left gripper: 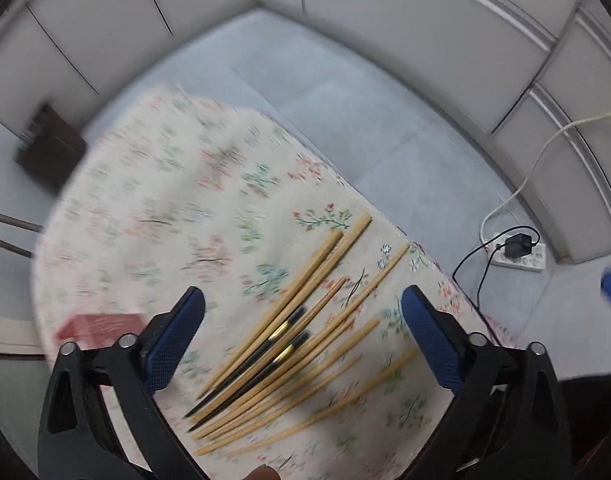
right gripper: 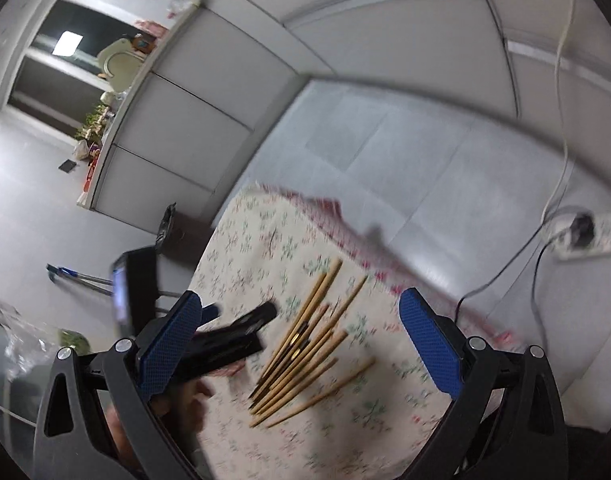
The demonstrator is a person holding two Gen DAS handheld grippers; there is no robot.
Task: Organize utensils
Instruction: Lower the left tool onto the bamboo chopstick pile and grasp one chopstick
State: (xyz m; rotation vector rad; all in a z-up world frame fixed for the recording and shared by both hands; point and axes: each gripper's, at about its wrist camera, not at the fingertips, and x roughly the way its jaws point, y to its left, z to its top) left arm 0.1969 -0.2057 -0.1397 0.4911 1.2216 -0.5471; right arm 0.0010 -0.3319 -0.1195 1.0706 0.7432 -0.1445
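A loose pile of bamboo chopsticks (left gripper: 289, 352) lies fanned on a floral tablecloth (left gripper: 165, 200), with two dark, gold-banded chopsticks (left gripper: 283, 338) among them. My left gripper (left gripper: 303, 296) hangs open over the pile, its blue pads wide apart and nothing between them. In the right wrist view the same chopsticks (right gripper: 305, 344) lie on the cloth (right gripper: 257, 248) ahead of my right gripper (right gripper: 300, 299), which is open and empty. The black frame of the left gripper (right gripper: 229, 344) and a hand (right gripper: 185, 400) show at the pile's left side.
A red box (left gripper: 101, 326) sits on the cloth left of the pile. The table edge runs close to the right of the chopsticks. On the floor are a white power strip (left gripper: 517, 254) with cables and a dark box (left gripper: 49, 148). A black device (right gripper: 123, 296) stands at the left.
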